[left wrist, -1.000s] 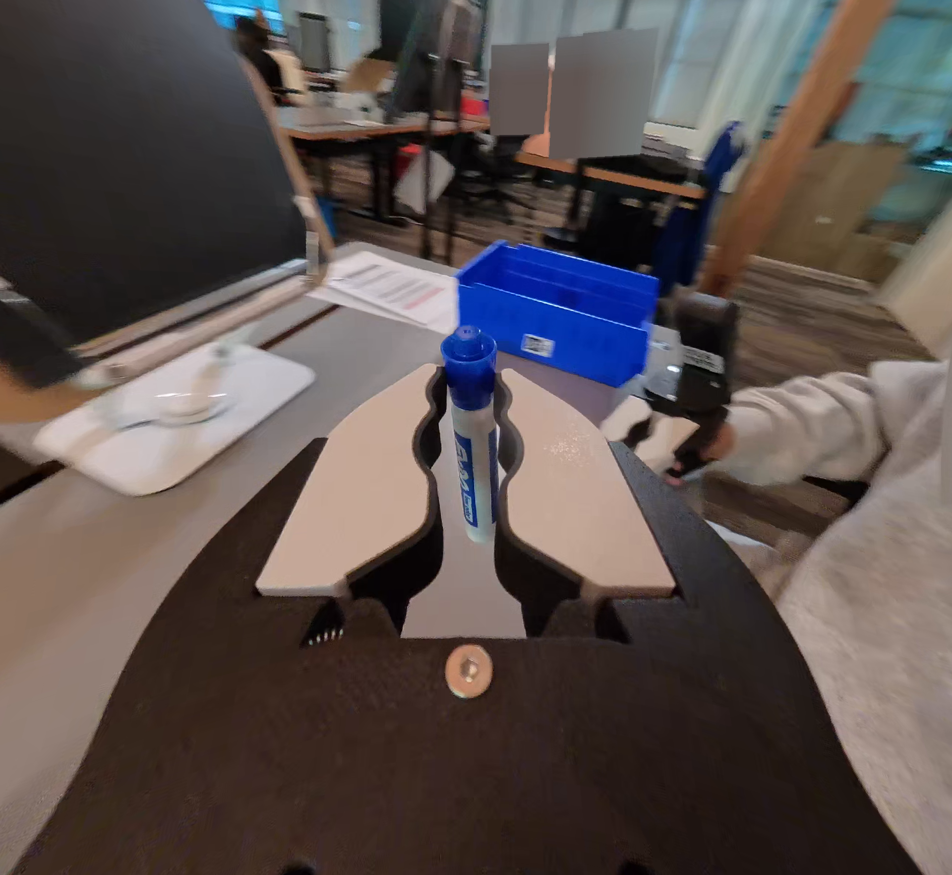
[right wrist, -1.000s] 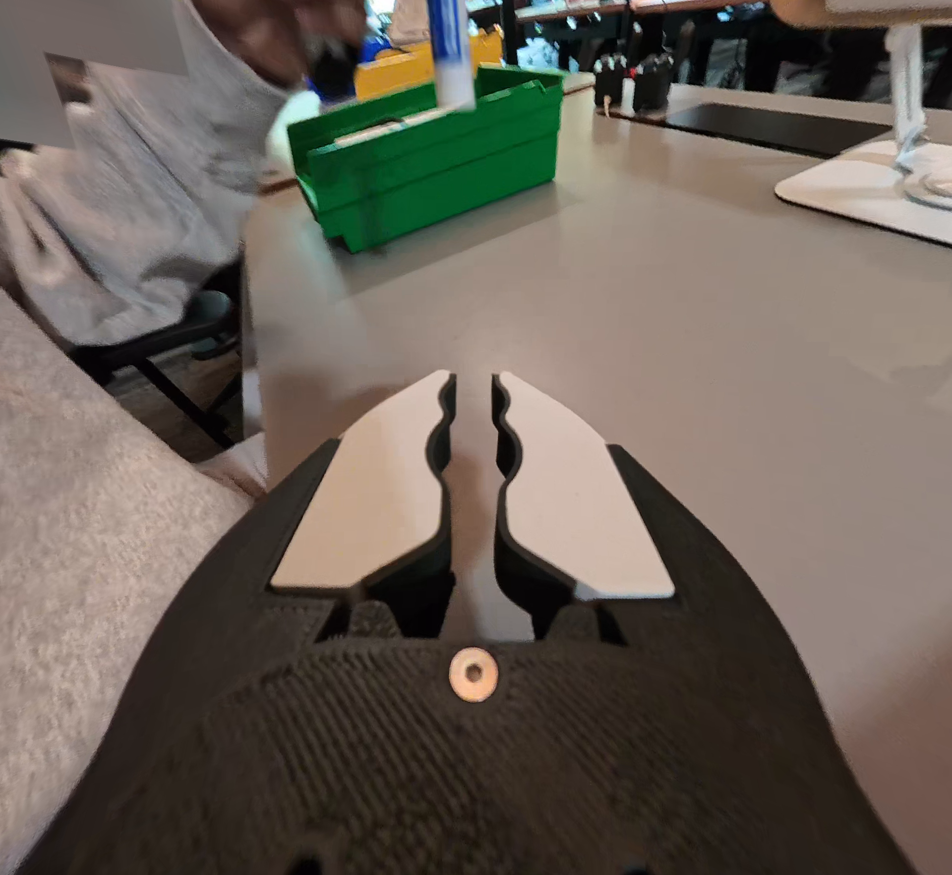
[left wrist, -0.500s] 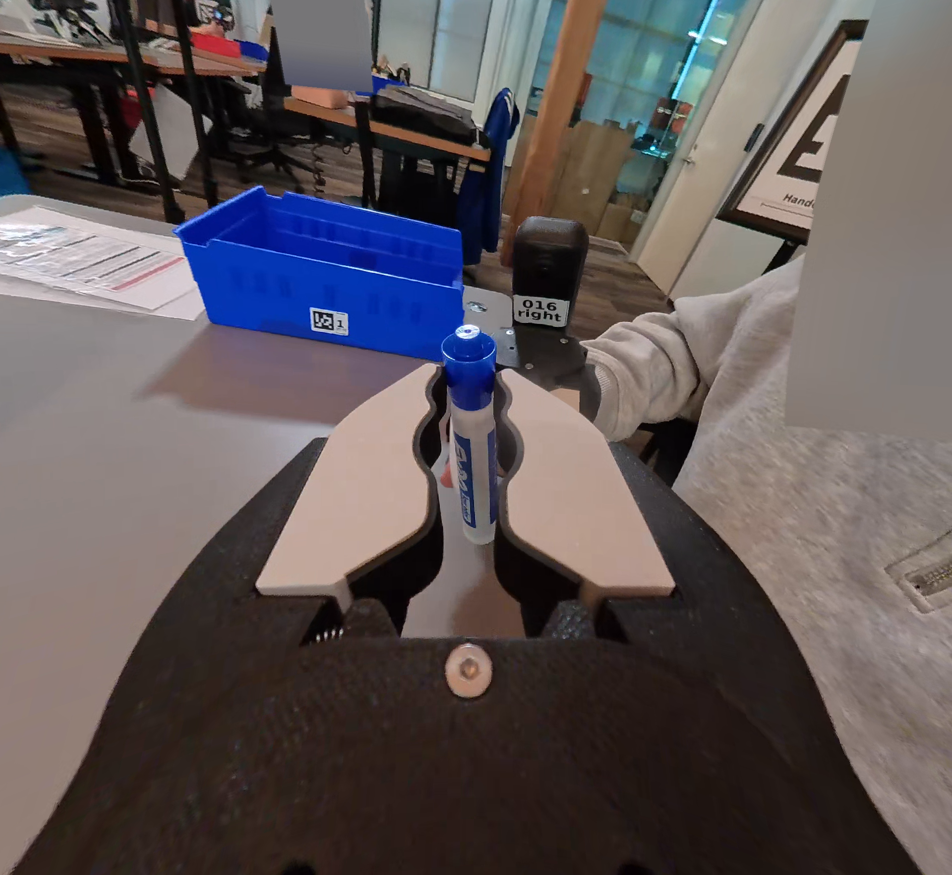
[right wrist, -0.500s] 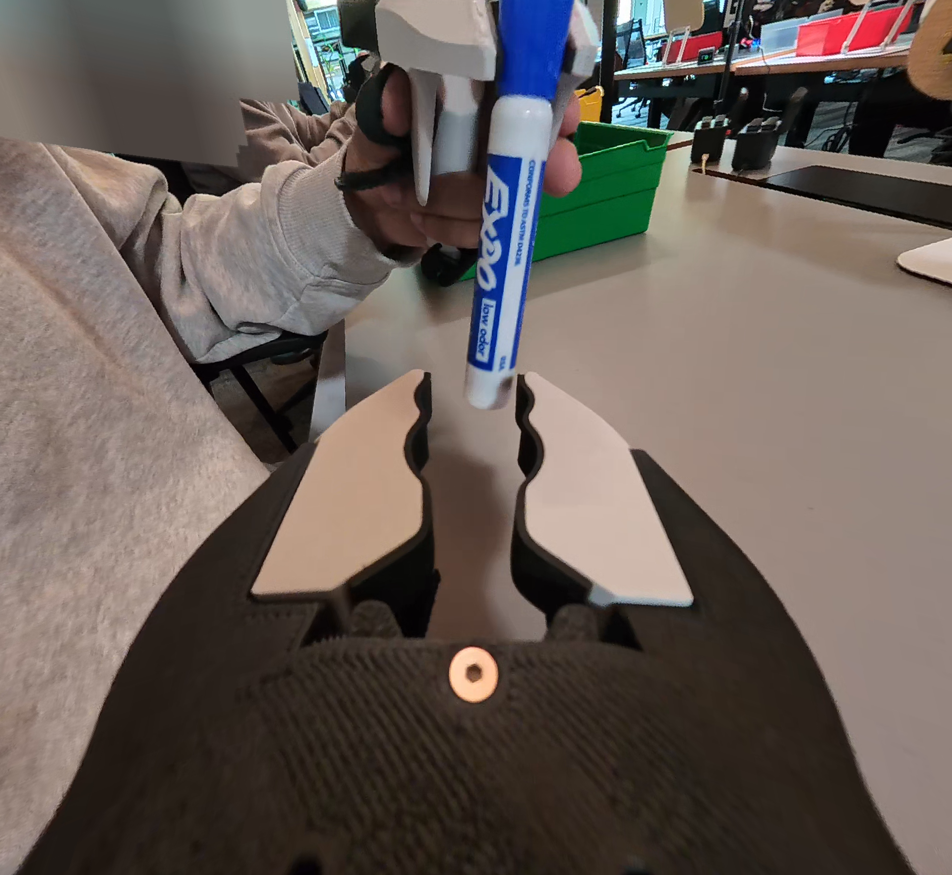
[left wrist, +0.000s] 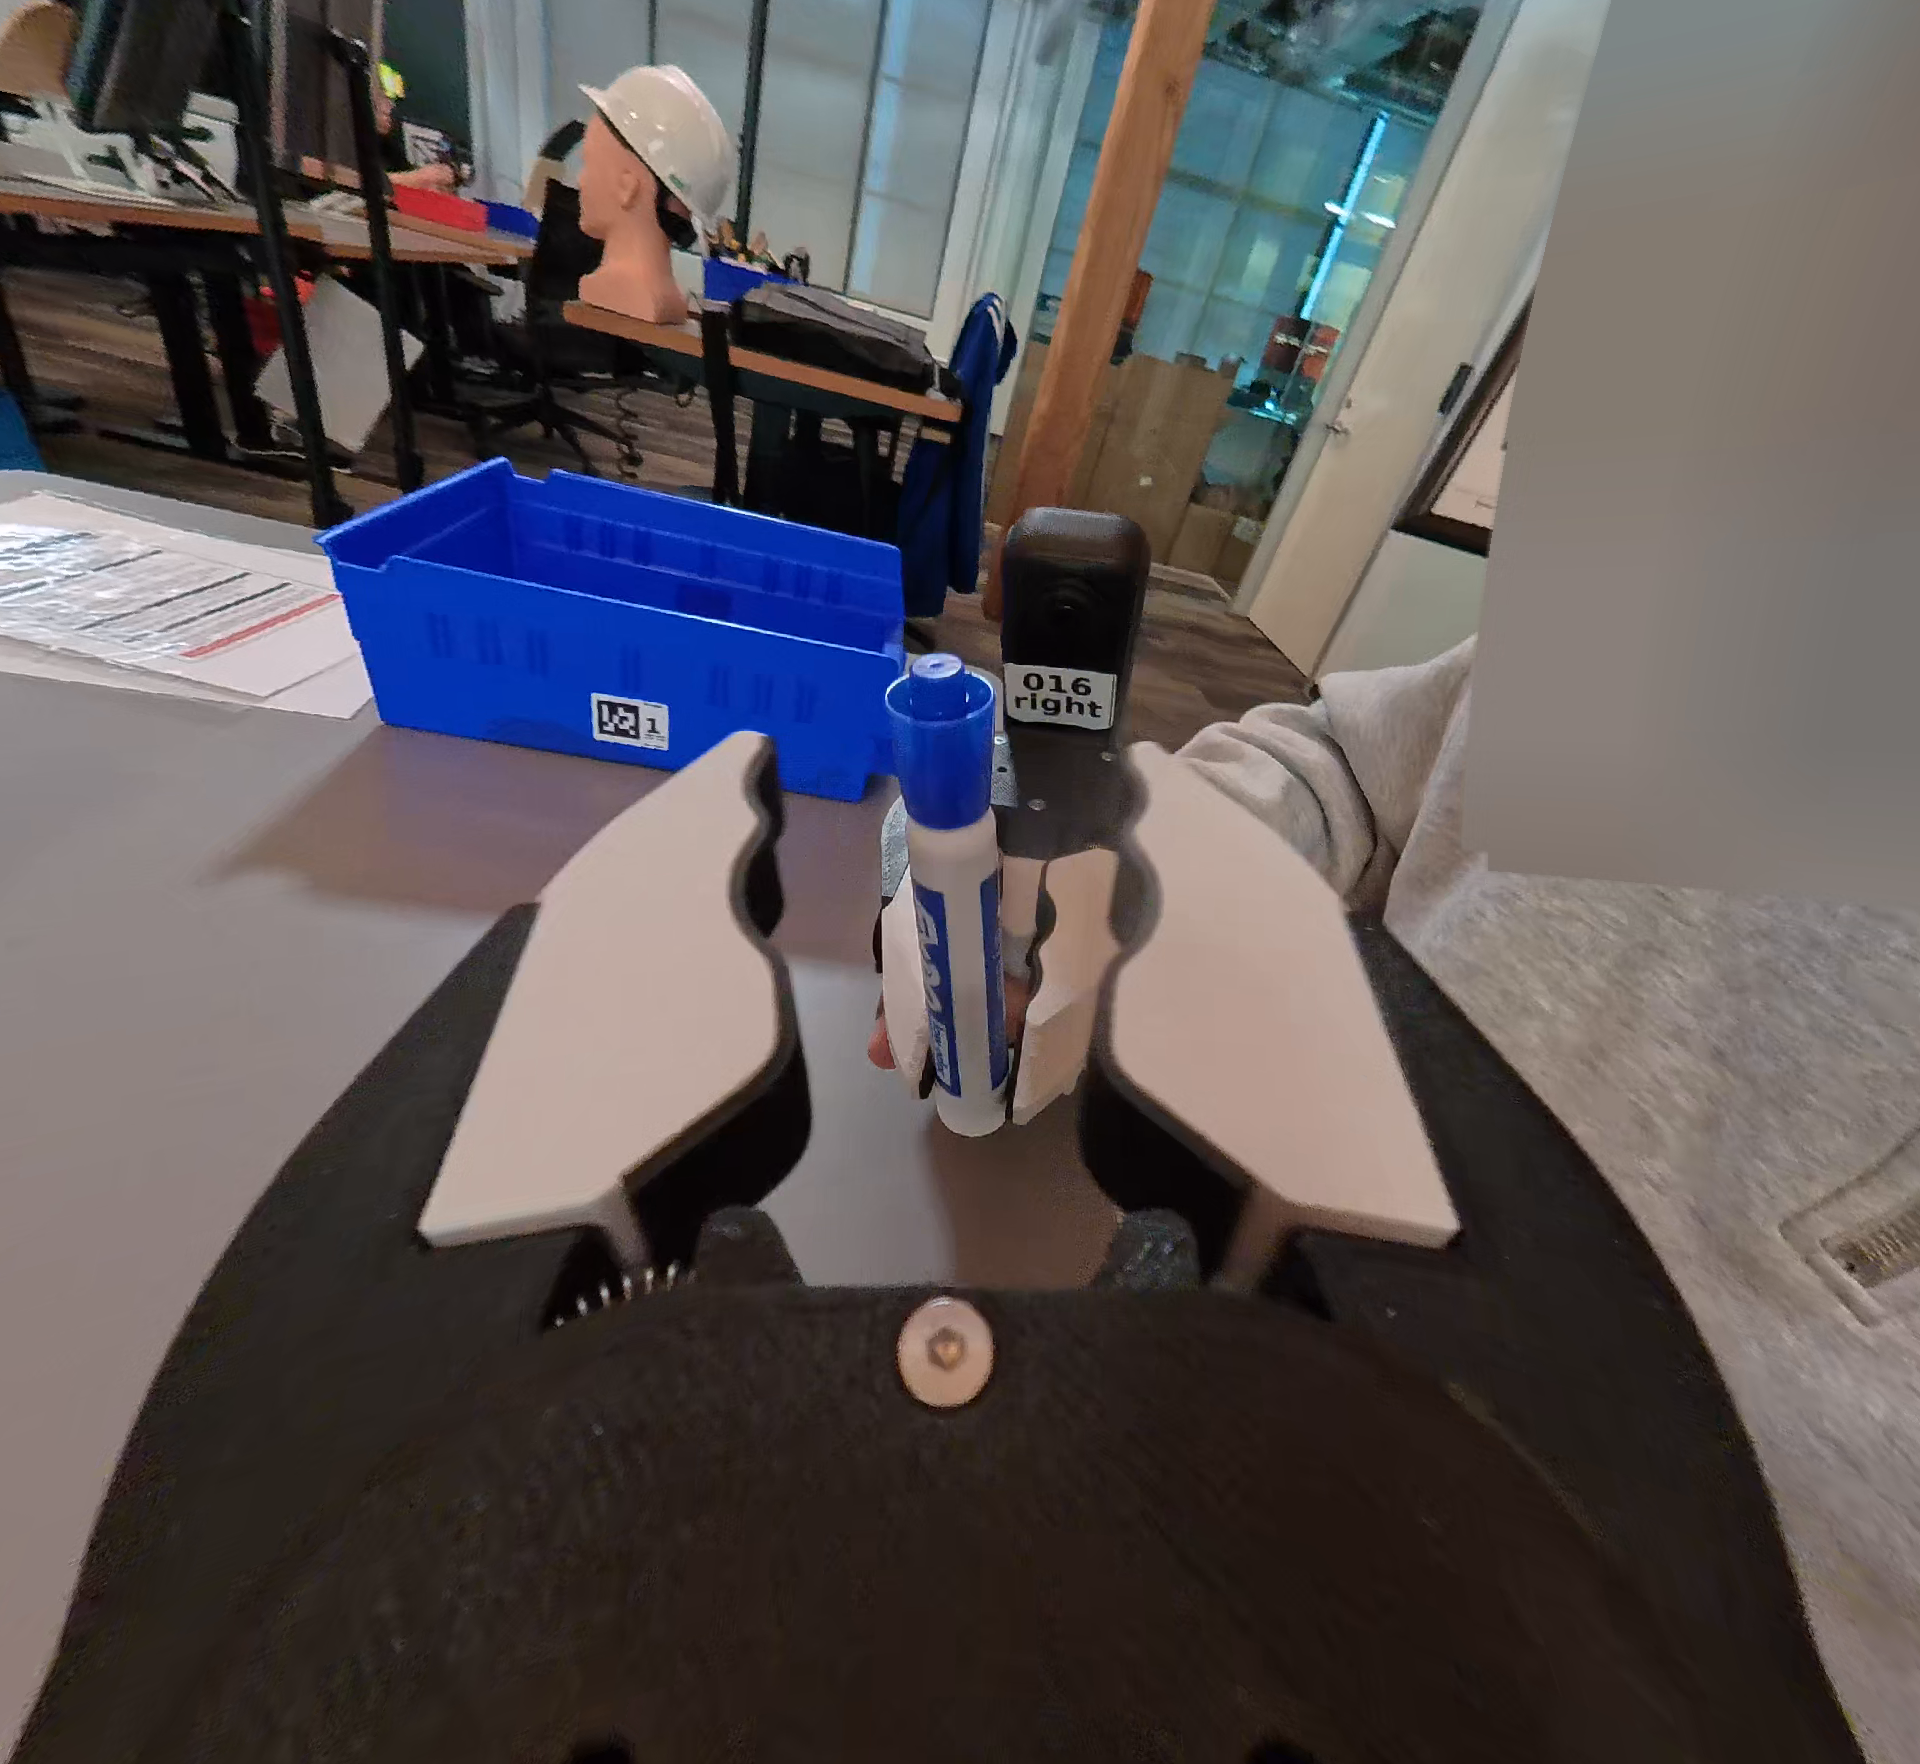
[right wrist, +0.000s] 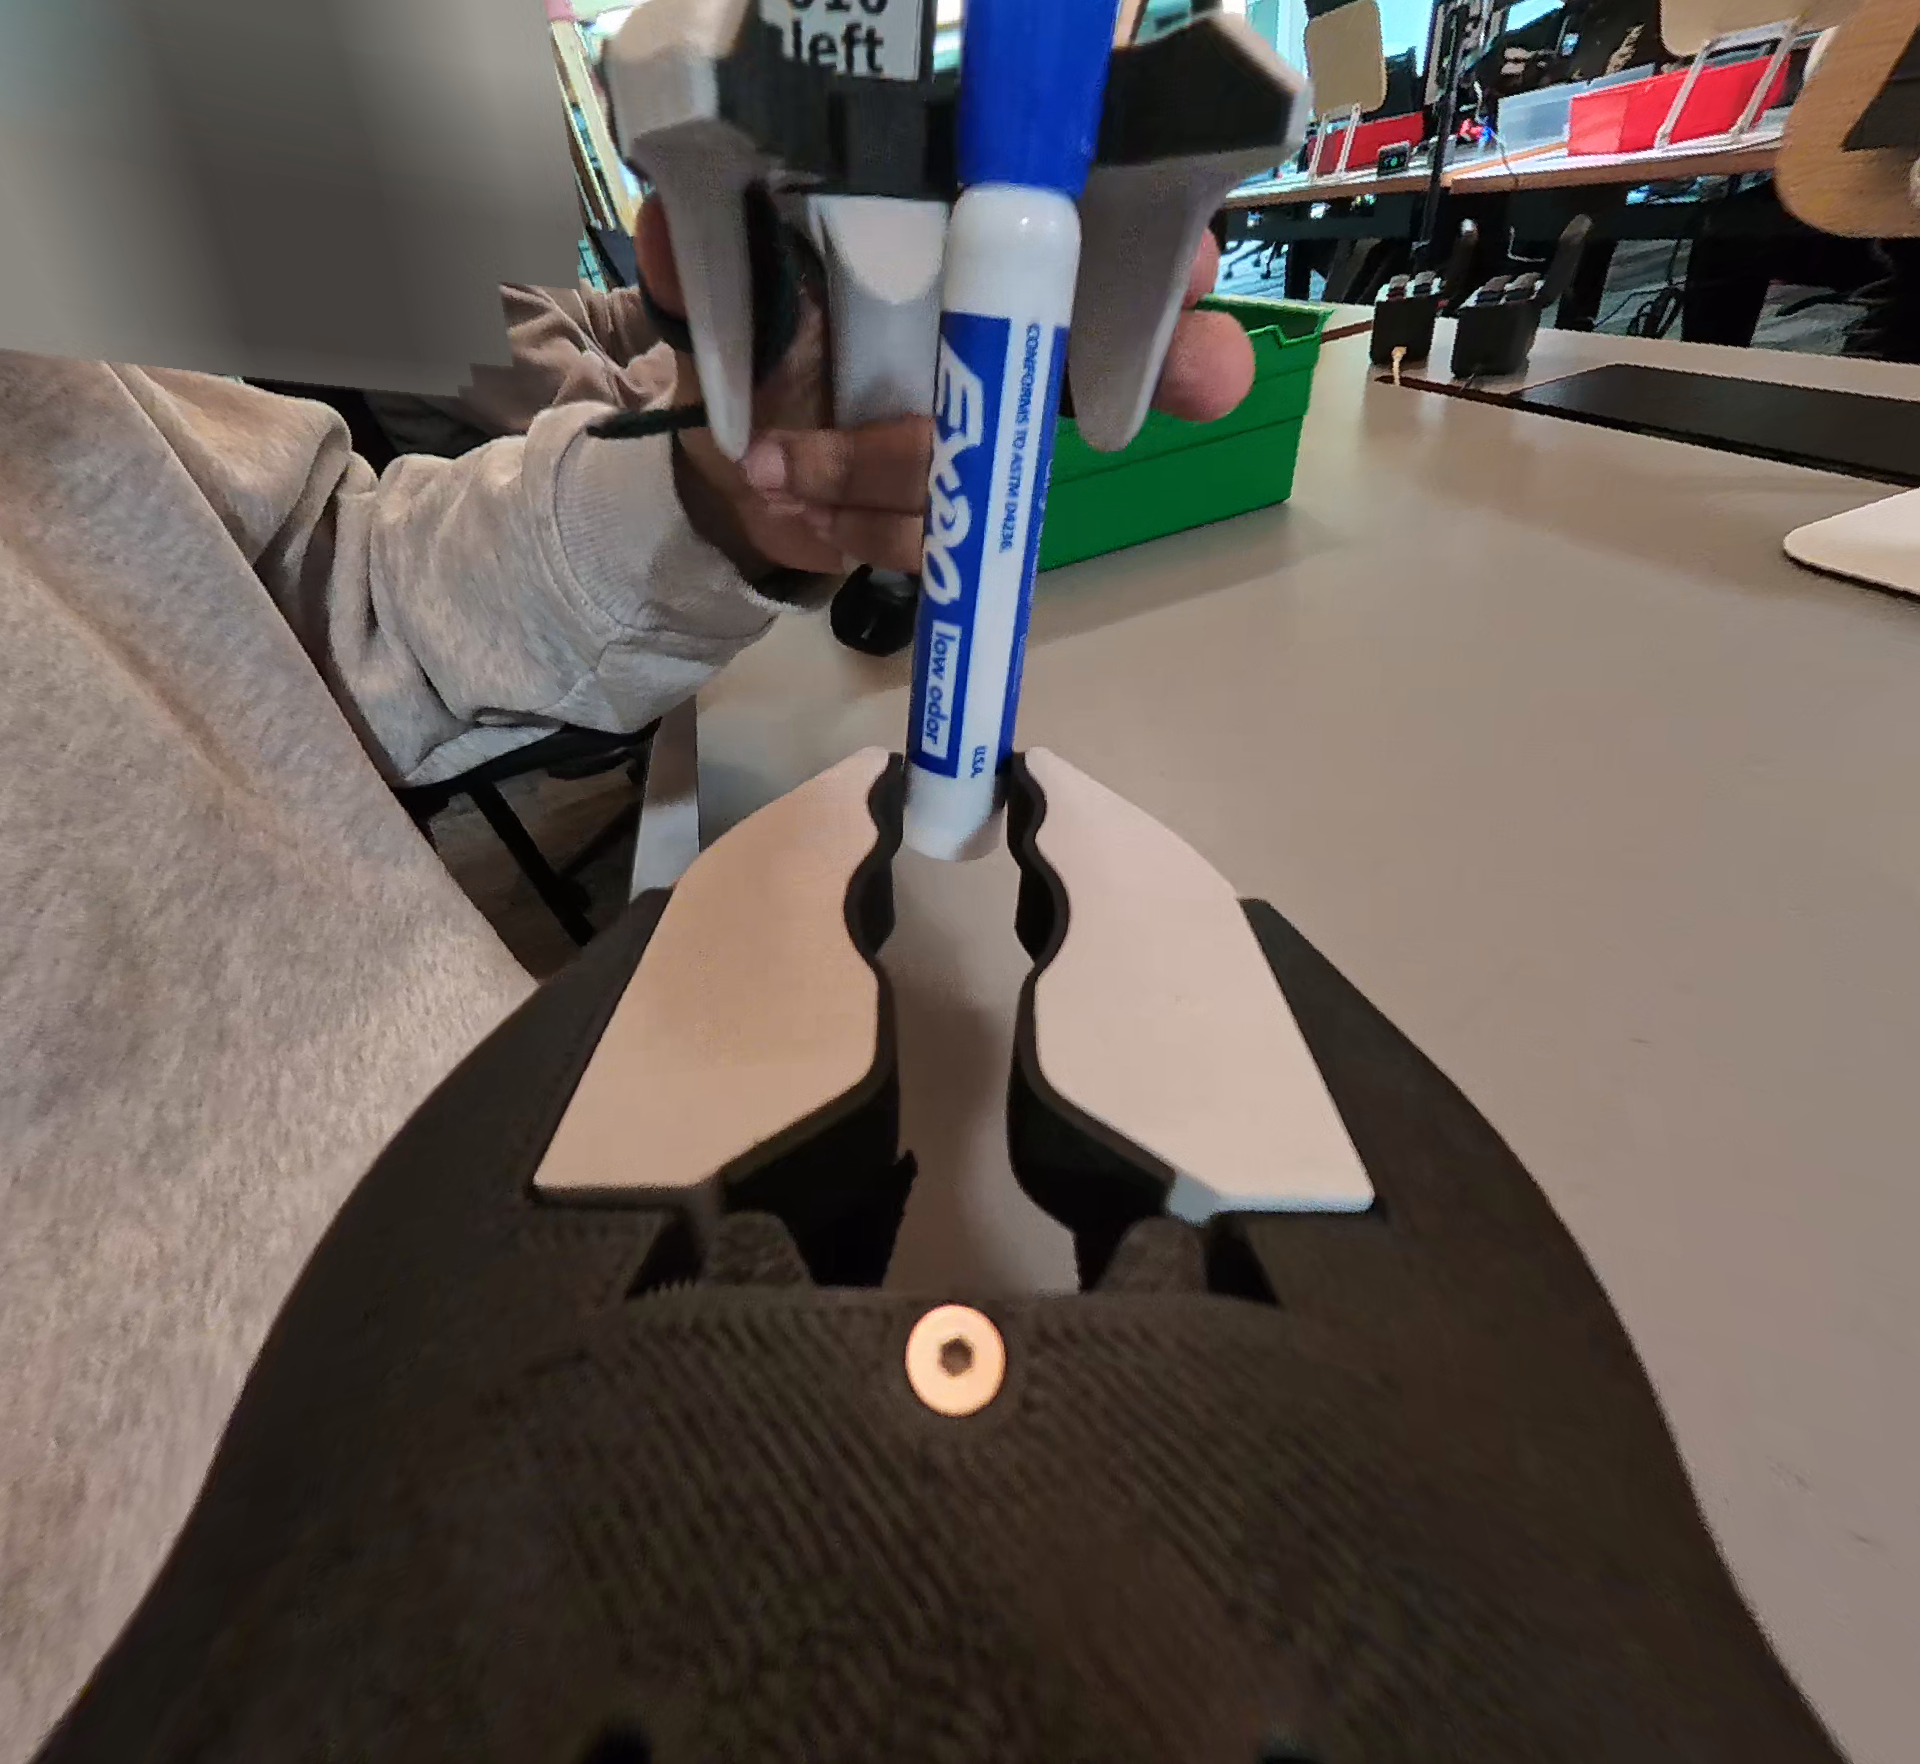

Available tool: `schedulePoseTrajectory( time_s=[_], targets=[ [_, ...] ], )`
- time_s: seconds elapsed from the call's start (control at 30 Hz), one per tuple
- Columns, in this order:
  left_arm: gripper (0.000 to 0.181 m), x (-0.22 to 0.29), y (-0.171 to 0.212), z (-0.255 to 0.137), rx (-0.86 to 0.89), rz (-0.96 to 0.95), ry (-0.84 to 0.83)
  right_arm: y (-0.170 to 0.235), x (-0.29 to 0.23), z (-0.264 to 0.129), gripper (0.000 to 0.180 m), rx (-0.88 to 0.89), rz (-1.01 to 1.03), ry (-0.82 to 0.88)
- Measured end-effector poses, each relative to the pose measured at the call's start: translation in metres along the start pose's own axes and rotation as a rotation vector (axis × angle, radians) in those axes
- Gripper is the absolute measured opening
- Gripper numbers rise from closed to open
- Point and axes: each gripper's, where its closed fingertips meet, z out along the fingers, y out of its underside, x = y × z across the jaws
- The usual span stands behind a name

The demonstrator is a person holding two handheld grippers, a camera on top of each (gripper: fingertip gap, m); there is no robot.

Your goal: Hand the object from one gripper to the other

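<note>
On the left, the left tool (left wrist: 945, 893) stands wide, its pale fingers (left wrist: 644, 987) spread well clear of the marker (left wrist: 954, 925) on both sides, so it grips nothing. The marker stands upright between those spread fingers, blue cap up, over the grey desk (left wrist: 260, 935), with the blue bin (left wrist: 623, 634) behind it and printed sheets (left wrist: 156, 592) farther left. Moving right, the right tool (right wrist: 951, 779) is closed narrow on the marker's (right wrist: 987, 488) white lower end, only the very tips of its fingers (right wrist: 769, 966) pinching the barrel near its base; the long body and cap rise free above the grip. Behind, the green bin (right wrist: 1174, 457) sits on the desk. The risk, as I judge it, lies in that low, shallow hold: the weight is above the pinch, so a tilt of the right tool or a brush from a left finger as it draws away could lever the marker over or slip it out onto the desk. Pulling the left tool straight back along its own axis, without sideways drift, looks the safer retreat.
</note>
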Motion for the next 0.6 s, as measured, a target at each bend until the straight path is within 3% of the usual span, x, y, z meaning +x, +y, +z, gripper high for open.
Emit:
schedulePoseTrajectory(
  time_s=[0.1,0.2,0.4,0.6],
  targets=[
    [0.077,-0.005,0.0,0.001,0.022,-0.008,-0.028,-0.005,0.005,-0.004,0.02,0.037,0.031,0.008],
    [0.076,-0.007,0.007,0.004,0.009,-0.023,-0.028,-0.011,0.009,-0.009,0.02,0.079,0.06,0.01],
    [0.051,-0.005,0.022,0.01,-0.034,-0.051,0.011,-0.018,0.014,-0.017,0.02,0.122,0.021,0.029],
    [0.046,-0.007,0.027,0.01,-0.035,-0.07,0.016,-0.019,0.014,-0.019,0.02,0.124,-0.003,0.029]
  ],
)
